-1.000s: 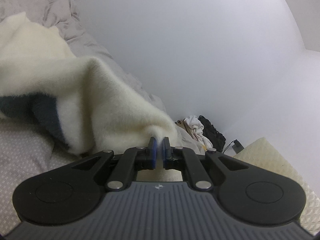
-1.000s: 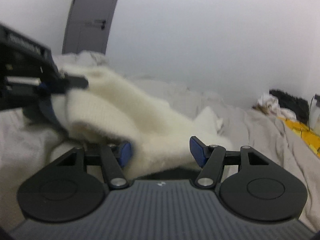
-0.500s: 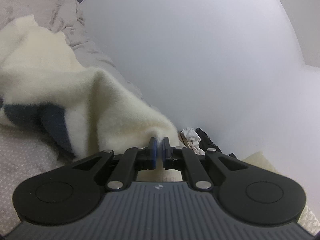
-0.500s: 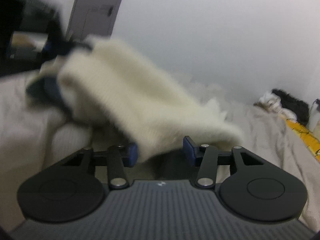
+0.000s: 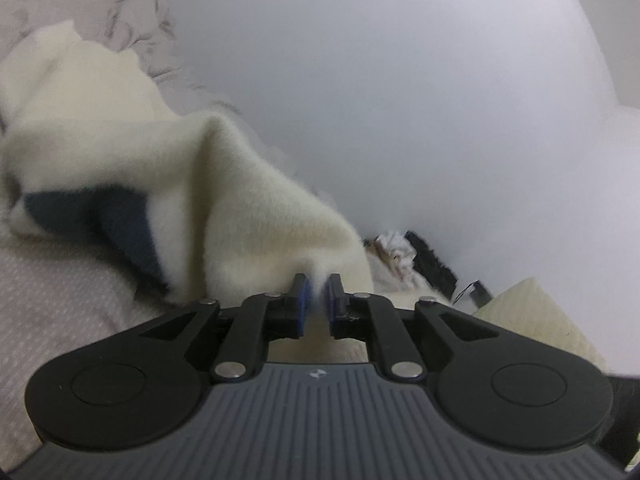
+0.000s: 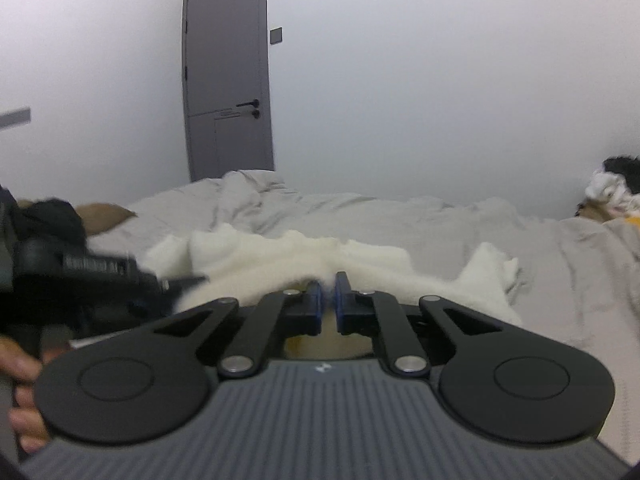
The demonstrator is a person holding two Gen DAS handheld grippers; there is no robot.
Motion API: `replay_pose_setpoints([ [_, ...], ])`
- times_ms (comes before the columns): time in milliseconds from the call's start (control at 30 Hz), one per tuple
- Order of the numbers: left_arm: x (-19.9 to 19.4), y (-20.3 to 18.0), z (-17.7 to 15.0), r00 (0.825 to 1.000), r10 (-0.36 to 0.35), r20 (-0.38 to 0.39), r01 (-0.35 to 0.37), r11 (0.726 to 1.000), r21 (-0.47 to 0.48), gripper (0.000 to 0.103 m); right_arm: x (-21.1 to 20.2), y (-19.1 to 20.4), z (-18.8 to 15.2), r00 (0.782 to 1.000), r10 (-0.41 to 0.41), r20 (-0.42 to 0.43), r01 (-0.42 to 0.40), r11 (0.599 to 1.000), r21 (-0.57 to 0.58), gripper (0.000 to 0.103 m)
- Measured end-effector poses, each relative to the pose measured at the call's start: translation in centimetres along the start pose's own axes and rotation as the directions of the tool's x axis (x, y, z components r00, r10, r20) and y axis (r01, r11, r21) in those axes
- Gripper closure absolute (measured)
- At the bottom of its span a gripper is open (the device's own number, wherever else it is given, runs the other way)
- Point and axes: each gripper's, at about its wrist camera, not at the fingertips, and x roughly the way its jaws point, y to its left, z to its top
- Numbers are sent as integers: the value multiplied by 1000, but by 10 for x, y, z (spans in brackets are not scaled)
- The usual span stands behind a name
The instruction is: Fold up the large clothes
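Note:
A cream fleece garment (image 5: 248, 208) with a navy patch (image 5: 120, 224) rises in a ridge from the grey bed (image 5: 60, 300) to my left gripper (image 5: 316, 284). Its jaws are opening slightly, and a tuft of the fleece is still pinched between the pads. In the right wrist view the same garment (image 6: 360, 256) lies spread across the bed (image 6: 400, 216). My right gripper (image 6: 328, 286) is shut on its near edge. The left gripper (image 6: 176, 284) shows at the left, blurred, on the fleece, with a person's hand (image 6: 20, 364) below it.
A grey door (image 6: 228, 80) stands in the white wall behind the bed. A pile of white and black clothes (image 6: 612, 192) lies at the far right, and the left wrist view shows this pile (image 5: 400, 252) too. A cream quilted pad (image 5: 532, 312) lies at the right.
The right gripper's jaws closed on the fleece edge, and the right hand rose and turned. The left gripper's pads stand slightly wider apart. The fleece ridge shifted a little.

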Motion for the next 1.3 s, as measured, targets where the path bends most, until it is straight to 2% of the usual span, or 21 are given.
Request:
replay_pose_setpoints([
  [100, -10, -12, -5, 999, 47, 14, -48, 996, 71, 75, 4, -7, 4, 999, 38, -16, -37, 998, 51, 95],
  [133, -13, -18, -7, 998, 63, 23, -65, 992, 104, 67, 6, -7, 4, 999, 48, -25, -46, 996, 71, 95],
  [167, -17, -26, -9, 997, 75, 36, -79, 986, 147, 56, 9, -10, 4, 998, 57, -36, -53, 995, 89, 95],
  [267, -21, -50, -20, 995, 82, 64, -97, 955, 281, 39, 14, -15, 5, 995, 83, -63, -74, 988, 135, 95],
  [367, -19, -72, -41, 993, 95, 74, -117, 899, 421, 30, 17, -21, 4, 990, 117, -82, -101, 978, 182, 94],
  [467, -7, -89, -66, 990, 116, 77, -139, 824, 550, 25, 17, -29, 4, 984, 156, -89, -131, 962, 240, 94],
  [600, 6, -97, -90, 990, 117, 85, -144, 792, 594, 23, 17, -41, 4, 977, 190, -96, -152, 937, 315, 94],
  [667, 14, -103, -100, 982, 140, 126, -188, 741, 644, 23, 16, -44, 4, 976, 196, -90, -155, 927, 340, 94],
  [700, 18, -107, -106, 974, 154, 168, -227, 708, 669, 23, 15, -46, 4, 976, 199, -88, -157, 923, 351, 94],
  [733, 22, -109, -110, 957, 186, 221, -288, 679, 676, 23, 15, -47, 3, 976, 203, -83, -161, 918, 362, 94],
  [767, 27, -109, -113, 940, 223, 257, -340, 663, 667, 23, 13, -47, 3, 976, 206, -76, -164, 914, 371, 94],
  [833, 34, -110, -119, 925, 247, 288, -379, 640, 669, 23, 10, -48, 2, 977, 207, -61, -168, 906, 388, 94],
  [933, 45, -112, -131, 892, 283, 352, -451, 567, 689, 23, 4, -46, 2, 978, 205, -43, -173, 908, 380, 94],
  [1033, 52, -111, -136, 841, 320, 436, -541, 498, 677, 23, -3, -46, 2, 982, 188, -14, -169, 910, 380, 95],
  [1133, 48, -107, -134, 790, 325, 520, -612, 477, 631, 22, -11, -46, 2, 989, 146, 20, -142, 913, 383, 95],
  [1200, 40, -107, -130, 768, 316, 558, -635, 491, 596, 21, -15, -45, 2, 992, 119, 44, -127, 916, 380, 95],
  [1267, 32, -109, -127, 732, 302, 611, -669, 493, 557, 21, -20, -41, 2, 993, 93, 68, -112, 928, 357, 95],
  [1300, 27, -111, -126, 720, 292, 630, -677, 498, 542, 21, -22, -38, 2, 993, 83, 81, -106, 932, 346, 95],
])
